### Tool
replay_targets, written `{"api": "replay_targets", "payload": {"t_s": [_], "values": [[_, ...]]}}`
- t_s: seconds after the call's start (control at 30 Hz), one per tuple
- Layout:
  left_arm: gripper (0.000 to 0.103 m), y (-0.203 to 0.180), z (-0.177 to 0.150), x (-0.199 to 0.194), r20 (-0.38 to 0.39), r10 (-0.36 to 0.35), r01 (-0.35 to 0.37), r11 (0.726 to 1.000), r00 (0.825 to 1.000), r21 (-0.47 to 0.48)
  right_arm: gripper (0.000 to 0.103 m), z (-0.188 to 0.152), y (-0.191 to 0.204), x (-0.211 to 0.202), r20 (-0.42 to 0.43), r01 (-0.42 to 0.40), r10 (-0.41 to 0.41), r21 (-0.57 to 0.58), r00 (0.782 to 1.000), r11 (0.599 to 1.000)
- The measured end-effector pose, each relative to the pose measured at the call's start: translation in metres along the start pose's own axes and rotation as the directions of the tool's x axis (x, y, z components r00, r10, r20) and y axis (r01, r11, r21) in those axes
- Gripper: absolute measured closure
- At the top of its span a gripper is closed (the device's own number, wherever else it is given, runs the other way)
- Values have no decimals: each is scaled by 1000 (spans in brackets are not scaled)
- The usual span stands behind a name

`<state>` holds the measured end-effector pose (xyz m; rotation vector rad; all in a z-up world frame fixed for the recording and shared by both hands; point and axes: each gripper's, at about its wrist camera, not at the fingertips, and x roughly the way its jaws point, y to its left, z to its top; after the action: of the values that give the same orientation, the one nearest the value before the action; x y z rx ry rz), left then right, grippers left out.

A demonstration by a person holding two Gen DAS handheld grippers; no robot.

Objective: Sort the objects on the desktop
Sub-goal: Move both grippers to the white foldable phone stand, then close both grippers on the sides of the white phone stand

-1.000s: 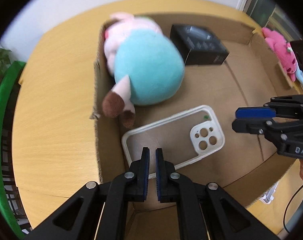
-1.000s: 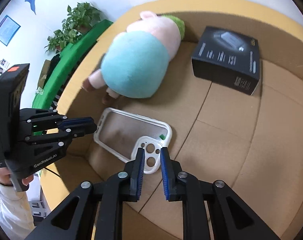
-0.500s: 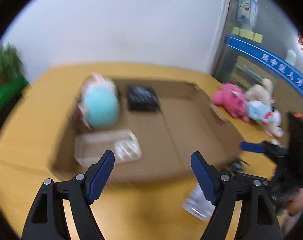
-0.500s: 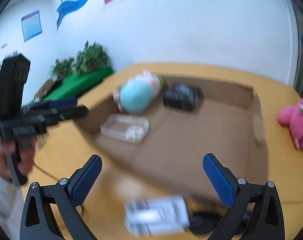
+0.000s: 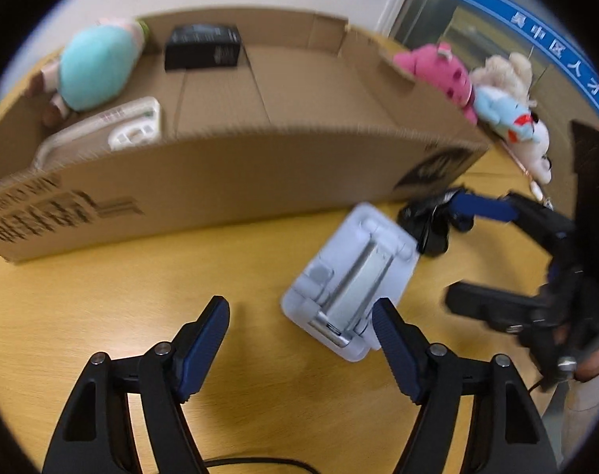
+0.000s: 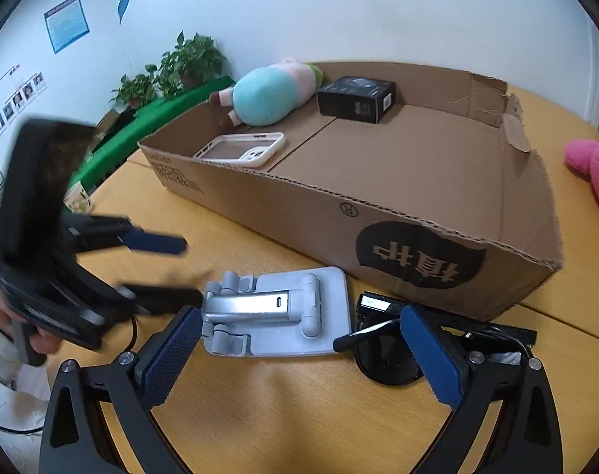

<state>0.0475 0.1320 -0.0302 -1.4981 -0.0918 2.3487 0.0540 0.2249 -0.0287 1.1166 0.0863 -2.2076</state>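
A white folding phone stand point(image 5: 353, 276) point(image 6: 275, 312) lies flat on the wooden table in front of a cardboard box point(image 5: 220, 181) point(image 6: 418, 237). Black sunglasses point(image 6: 394, 355) point(image 5: 430, 221) lie to its right. In the box lie a teal and pink plush point(image 6: 268, 94), a black carton point(image 6: 355, 98) and a clear phone case point(image 6: 244, 150). My left gripper point(image 5: 301, 331) is open and empty, low over the table just before the stand. My right gripper point(image 6: 299, 355) is open and empty, its fingers either side of the stand's near edge.
A pink plush point(image 5: 437, 71) point(image 6: 596, 170) and a white and blue plush point(image 5: 513, 114) lie on the table to the right of the box. A green bench and potted plants point(image 6: 173, 67) stand beyond the table's left.
Both grippers were shut over the phone case inside the box; they have opened, pulled back out of the box and come down to the phone stand on the table.
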Motion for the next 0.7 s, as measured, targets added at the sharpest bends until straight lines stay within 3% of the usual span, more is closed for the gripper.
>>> {"api": "replay_targets", "payload": {"t_s": [0.1,0.2,0.23,0.3,0.7], "values": [[34,-6,-2,9,-12,-4,4,1000,1000,0,1,-6,-3,-10,22,18,-18,17,1000,1000],[35,-14,1,13,-14,43,-42,998,999,43,1,-10,-5,-22,47,34,-36,34,998,999],[40,-15,1,13,-16,39,-38,998,999,53,1,-10,-6,-25,53,33,-35,44,998,998],[50,-13,1,11,-27,-3,5,998,1000,55,1,-14,-4,-32,65,25,-29,66,997,997],[50,44,-13,-13,-98,-85,106,965,992,238,2,-12,36,-15,16,6,-7,74,1000,997]]}}
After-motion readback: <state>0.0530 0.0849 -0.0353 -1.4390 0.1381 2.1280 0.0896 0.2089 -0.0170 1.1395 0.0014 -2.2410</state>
